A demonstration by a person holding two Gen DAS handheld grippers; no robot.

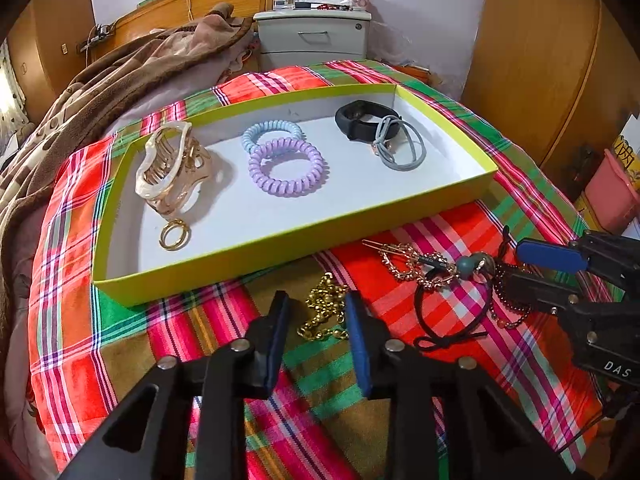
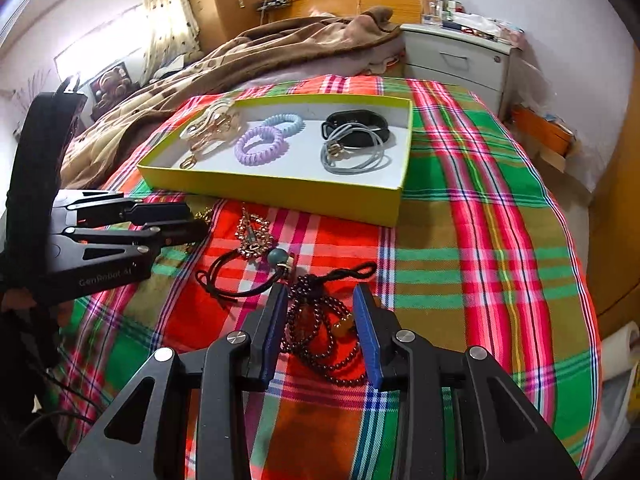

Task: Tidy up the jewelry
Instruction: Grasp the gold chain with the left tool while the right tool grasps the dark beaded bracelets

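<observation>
Straddling the gold chain [image 1: 325, 310] on the plaid cloth [image 1: 100, 308], the left gripper [image 1: 318, 308] stands partly open. Right gripper [image 2: 320, 304] stands wide over the dark bead necklace [image 2: 320, 336]. Beyond lies the yellow tray [image 1: 280, 240] holding hair ties.

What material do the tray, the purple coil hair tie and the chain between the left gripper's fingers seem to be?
Tray: likely cardboard, matte yellow-green walls, white inside, thin folded corners.
Purple coil hair tie: probably glossy plastic, shown by its smooth, shiny spiral.
Chain: gold-coloured metal by its bright glints; plated or solid, I cannot tell.
</observation>
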